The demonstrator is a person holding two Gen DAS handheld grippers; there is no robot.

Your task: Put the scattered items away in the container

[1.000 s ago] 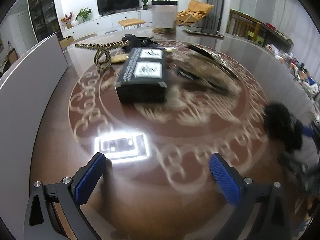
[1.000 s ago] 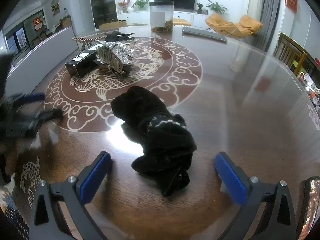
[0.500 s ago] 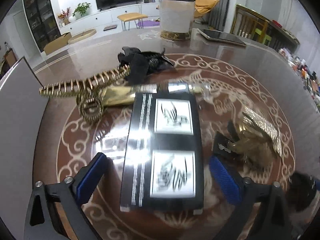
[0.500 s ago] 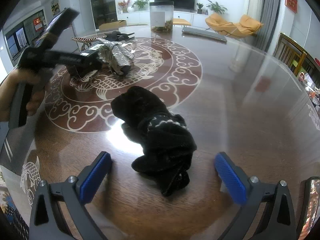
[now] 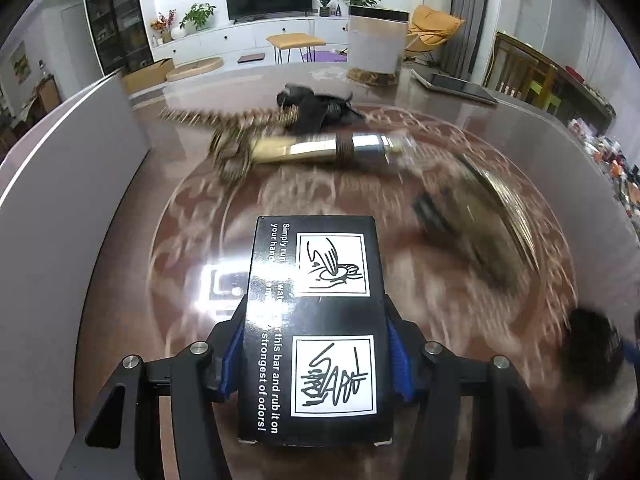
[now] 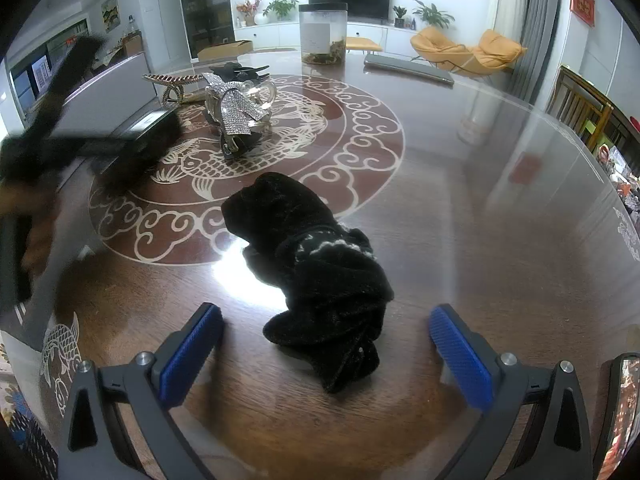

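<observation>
Left gripper: jaws were closing, blue pads pressed on both long sides of the black box, white printed drawings and text facing up. The box lay lengthwise between the fingers, its far end toward 12 o'clock over the blurred table.

At 12 o'clock beyond the box lay a gold and silver tube; a gold toothed hair claw just beside it at 11 o'clock; a black hair clip past both. A grey container wall ran along 9 o'clock.

Right gripper: fingers spread wide, gripping nothing. The black fabric item lay on the table between them, touching neither pad. A rhinestone hair clip stood at 11 o'clock, well apart.
</observation>
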